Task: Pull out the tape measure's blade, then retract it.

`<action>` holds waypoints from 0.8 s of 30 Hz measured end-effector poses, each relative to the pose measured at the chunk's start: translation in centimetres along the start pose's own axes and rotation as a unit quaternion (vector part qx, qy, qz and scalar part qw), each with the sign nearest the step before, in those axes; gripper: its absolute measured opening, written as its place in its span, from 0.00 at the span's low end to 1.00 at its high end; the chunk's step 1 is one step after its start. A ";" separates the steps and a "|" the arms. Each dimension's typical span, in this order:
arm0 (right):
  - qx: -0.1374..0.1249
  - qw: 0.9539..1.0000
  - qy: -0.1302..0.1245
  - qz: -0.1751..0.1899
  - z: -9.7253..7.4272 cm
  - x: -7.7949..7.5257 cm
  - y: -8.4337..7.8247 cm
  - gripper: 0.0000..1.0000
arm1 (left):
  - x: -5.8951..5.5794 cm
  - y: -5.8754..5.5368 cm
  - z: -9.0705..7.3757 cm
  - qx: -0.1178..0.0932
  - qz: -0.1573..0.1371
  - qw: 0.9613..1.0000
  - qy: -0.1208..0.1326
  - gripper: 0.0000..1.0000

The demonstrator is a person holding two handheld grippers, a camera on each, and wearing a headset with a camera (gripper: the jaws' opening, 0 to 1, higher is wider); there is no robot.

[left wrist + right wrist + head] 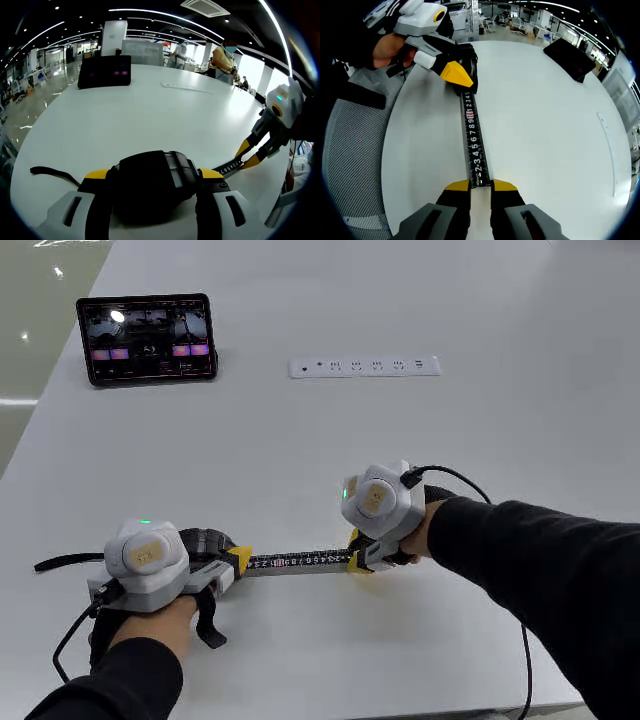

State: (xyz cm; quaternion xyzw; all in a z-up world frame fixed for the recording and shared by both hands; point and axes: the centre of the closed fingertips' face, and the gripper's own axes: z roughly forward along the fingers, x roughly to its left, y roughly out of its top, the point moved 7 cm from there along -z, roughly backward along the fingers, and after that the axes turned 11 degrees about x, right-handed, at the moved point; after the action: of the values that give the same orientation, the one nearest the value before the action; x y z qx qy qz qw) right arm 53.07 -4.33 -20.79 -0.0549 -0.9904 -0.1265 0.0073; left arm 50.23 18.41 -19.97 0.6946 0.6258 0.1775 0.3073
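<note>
In the right gripper view, the black blade (472,145) of the tape measure (466,56) carries white digits running up the middle of the frame: 2, 3, 4, 5, 6, 7, 8, 9, then a red-boxed mark too small to read, then 1, 2, 3, 4, 5. In the head view and left gripper view its digits are too small to read. The tablet (147,338) screen at upper left shows no legible text.
</note>
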 end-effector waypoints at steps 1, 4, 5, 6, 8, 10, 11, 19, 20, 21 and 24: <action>-0.002 1.000 0.000 -0.001 0.0 0.0 0.0 0.11 | 0.0 0.0 0.0 0.000 0.000 1.000 0.000 0.64; -0.004 1.000 -0.001 -0.009 0.0 0.0 0.1 0.11 | 0.0 0.0 0.0 0.000 0.000 1.000 0.000 0.64; -0.004 1.000 0.000 -0.011 0.1 0.0 0.1 0.11 | 0.0 0.0 0.0 0.000 0.000 1.000 0.000 0.64; -0.003 1.000 0.000 -0.011 0.1 0.0 0.2 0.11 | 0.0 0.0 0.0 0.001 0.000 1.000 0.000 0.64; -0.004 1.000 0.000 -0.013 0.1 0.0 0.3 0.11 | 0.0 0.0 0.0 0.001 -0.001 1.000 0.000 0.64; -0.006 1.000 0.001 -0.012 0.1 -0.1 0.4 0.11 | 0.0 0.0 0.0 0.001 -0.001 1.000 0.000 0.64; -0.006 1.000 0.001 -0.012 0.1 -0.1 0.5 0.11 | -0.1 0.0 0.0 0.000 -0.001 1.000 0.000 0.64; -0.008 1.000 0.005 -0.009 0.2 -0.2 0.9 0.11 | 0.1 0.1 0.1 0.001 -0.001 1.000 -0.001 0.64; -0.008 1.000 0.005 -0.009 0.2 -0.2 1.0 0.11 | 0.1 0.1 0.1 0.001 -0.002 1.000 -0.001 0.64; -0.007 1.000 0.005 -0.009 0.3 -0.2 1.0 0.11 | 0.1 0.1 0.1 0.001 -0.002 1.000 -0.001 0.64; -0.009 1.000 0.002 -0.017 0.3 -0.1 1.1 0.11 | 0.1 0.1 0.1 0.001 -0.002 1.000 -0.001 0.64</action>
State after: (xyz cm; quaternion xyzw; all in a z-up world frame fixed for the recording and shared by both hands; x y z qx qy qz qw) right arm 53.29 -3.17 -20.80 -0.0375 -0.9901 -0.1352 0.0065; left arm 50.37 18.48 -19.95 0.6937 0.6271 0.1753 0.3079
